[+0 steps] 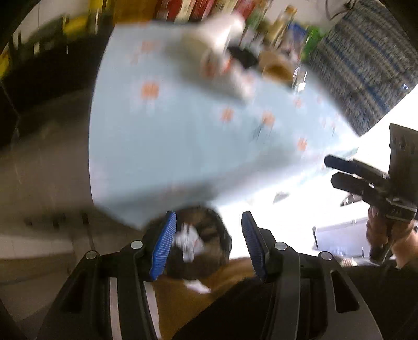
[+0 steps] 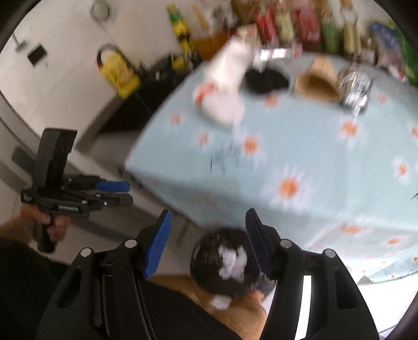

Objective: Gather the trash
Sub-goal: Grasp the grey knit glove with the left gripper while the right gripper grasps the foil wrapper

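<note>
Pale blue tablecloth (image 2: 313,146) with orange-centred daisies covers the table, and I take it as my landmark. Both views are smeared by blur.

On the cloth's far side: a white bag or wrapper (image 2: 227,86) with red print, lying tilted. Just right of it a black round thing (image 2: 266,78), then a brown paper piece (image 2: 318,81), then a clear glass (image 2: 355,89). Behind them, along the cloth's far edge, a row of coloured packets and bottles (image 2: 300,23), too blurred to name.

Below the cloth's near corner, on the floor: a dark round bin (image 2: 224,264) with crumpled white paper (image 2: 232,261) inside it. One more white scrap (image 2: 220,300) lies just outside the bin rim on something tan, possibly a cardboard box; I cannot tell for sure.

My right claw (image 2: 209,243): blue pads apart, nothing between them, bin visible through the gap. My left claw (image 1: 209,243): pads likewise apart and bare, the same bin (image 1: 209,235) and paper (image 1: 189,240) showing beyond them.

Each claw appears in the other's view: the left claw (image 2: 122,193) off the cloth's left corner, gripped in my hand (image 2: 49,225); the right claw (image 1: 331,170) past the cloth's right edge, held by my other hand (image 1: 386,235).
</note>
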`<state>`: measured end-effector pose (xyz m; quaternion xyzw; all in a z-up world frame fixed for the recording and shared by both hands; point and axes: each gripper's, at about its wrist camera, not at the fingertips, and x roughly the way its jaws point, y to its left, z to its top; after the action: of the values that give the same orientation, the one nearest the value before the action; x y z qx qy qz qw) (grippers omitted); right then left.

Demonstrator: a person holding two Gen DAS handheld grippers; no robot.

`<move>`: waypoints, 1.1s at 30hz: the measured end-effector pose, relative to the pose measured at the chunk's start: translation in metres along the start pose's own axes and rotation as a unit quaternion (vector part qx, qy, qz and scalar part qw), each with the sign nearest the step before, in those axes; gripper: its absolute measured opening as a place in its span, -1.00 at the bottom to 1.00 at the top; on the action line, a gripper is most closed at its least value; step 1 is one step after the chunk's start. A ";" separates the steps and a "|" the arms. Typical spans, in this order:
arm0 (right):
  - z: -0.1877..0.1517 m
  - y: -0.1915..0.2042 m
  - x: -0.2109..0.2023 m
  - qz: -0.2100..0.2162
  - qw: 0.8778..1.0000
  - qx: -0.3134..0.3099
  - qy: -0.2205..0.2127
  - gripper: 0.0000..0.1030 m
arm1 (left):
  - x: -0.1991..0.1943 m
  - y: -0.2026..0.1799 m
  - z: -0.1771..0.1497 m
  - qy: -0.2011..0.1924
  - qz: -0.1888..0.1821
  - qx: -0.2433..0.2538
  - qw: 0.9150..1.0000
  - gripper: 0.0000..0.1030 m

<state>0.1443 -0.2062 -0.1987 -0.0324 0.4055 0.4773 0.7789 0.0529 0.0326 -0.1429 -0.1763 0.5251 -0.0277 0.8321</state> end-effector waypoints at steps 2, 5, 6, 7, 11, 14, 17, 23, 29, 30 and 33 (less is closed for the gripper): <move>0.012 -0.005 -0.012 -0.003 0.999 0.009 -0.032 0.24 | -0.009 -0.007 0.018 -0.023 -0.004 0.002 1.000 -0.02; 0.032 -0.015 -0.031 -0.018 0.997 0.015 -0.068 0.26 | -0.017 -0.017 0.050 -0.043 -0.014 -0.002 0.999 0.11; 0.036 -0.020 -0.035 -0.022 0.997 0.018 -0.077 0.26 | -0.016 -0.021 0.064 -0.045 -0.008 -0.005 0.999 0.15; 0.039 -0.024 -0.038 -0.025 0.996 0.021 -0.085 0.26 | -0.016 -0.022 0.071 -0.046 -0.005 -0.005 0.999 0.18; 0.042 -0.044 -0.041 -0.031 0.993 0.035 -0.108 0.26 | -0.001 -0.030 0.098 -0.050 0.017 -0.010 0.999 0.31; 0.049 -0.059 -0.053 -0.033 0.992 0.041 -0.117 0.28 | 0.018 -0.027 0.117 -0.044 0.042 -0.028 0.998 0.31; 0.056 -0.082 -0.059 -0.040 0.990 0.053 -0.126 0.28 | 0.029 -0.028 0.129 -0.047 0.064 -0.033 0.996 0.31; 0.067 -0.125 -0.068 -0.044 0.987 0.079 -0.133 0.29 | 0.064 -0.017 0.152 -0.018 0.095 -0.069 0.993 0.31; 0.078 -0.153 -0.064 -0.046 0.988 0.089 -0.118 0.29 | 0.086 -0.008 0.156 -0.003 0.101 -0.095 0.990 0.14; 0.080 -0.155 -0.062 -0.049 0.988 0.090 -0.115 0.29 | 0.087 -0.010 0.156 -0.002 0.102 -0.092 0.990 0.09; 0.091 -0.166 -0.056 -0.054 0.988 0.096 -0.112 0.29 | 0.090 -0.013 0.156 -0.004 0.103 -0.087 0.991 -0.20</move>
<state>0.3144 -0.2965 -0.1568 0.0745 0.3576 0.3939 0.8434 0.2327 0.0408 -0.1563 -0.1935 0.5377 0.1044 0.8140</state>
